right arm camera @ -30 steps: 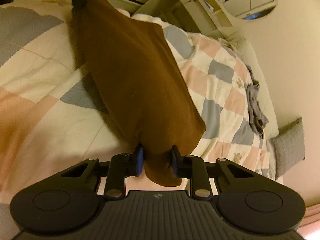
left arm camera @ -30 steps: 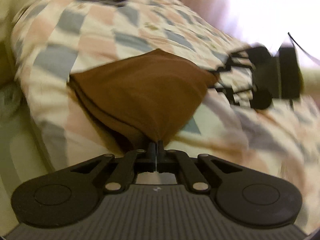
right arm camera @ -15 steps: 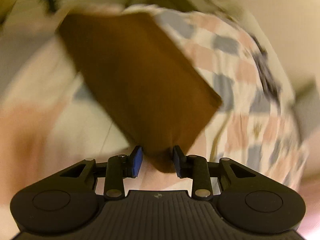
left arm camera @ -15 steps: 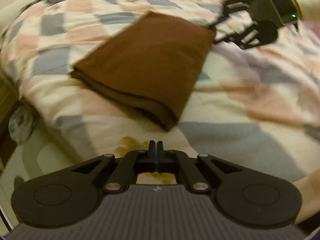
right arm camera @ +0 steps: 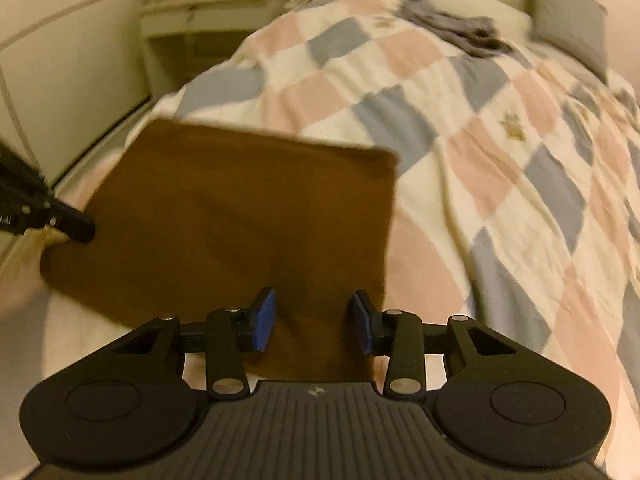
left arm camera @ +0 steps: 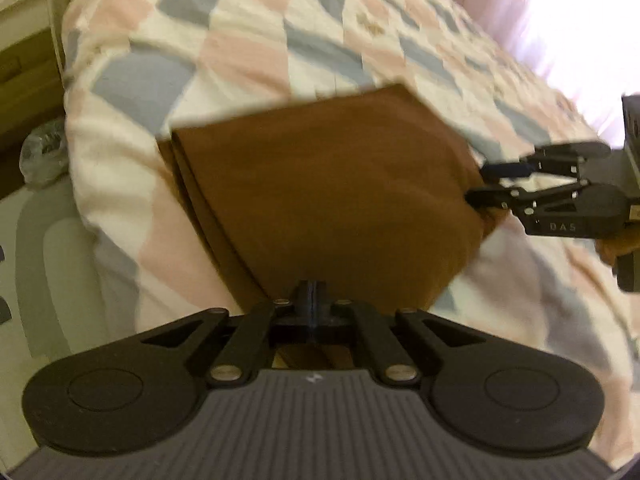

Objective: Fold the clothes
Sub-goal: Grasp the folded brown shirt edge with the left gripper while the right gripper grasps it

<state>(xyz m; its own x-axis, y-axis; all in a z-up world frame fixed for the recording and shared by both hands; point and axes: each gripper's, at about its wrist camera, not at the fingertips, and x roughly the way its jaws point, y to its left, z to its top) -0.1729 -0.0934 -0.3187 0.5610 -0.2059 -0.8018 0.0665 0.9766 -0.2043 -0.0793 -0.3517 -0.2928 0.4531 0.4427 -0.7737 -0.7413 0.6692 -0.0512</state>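
The folded brown cloth point(left arm camera: 332, 196) lies flat on the checkered quilt point(left arm camera: 248, 48), near the quilt's near-left edge in the right wrist view. The left gripper point(left arm camera: 315, 296) has its fingers pressed together at the near edge of the brown cloth; whether any fabric is caught between them cannot be told, since the tips are blurred against the cloth. The right gripper point(right arm camera: 313, 318) has its fingers set well apart, with the blue pads point(right arm camera: 264, 320) on either side of the cloth's near edge and not touching it. In the left wrist view the right gripper appears at the cloth's right corner, one finger above and one below the fabric. A crumpled grey garment point(right arm camera: 452, 26) lies at the far end of the quilt, beside a grey pillow point(right arm camera: 568, 12).
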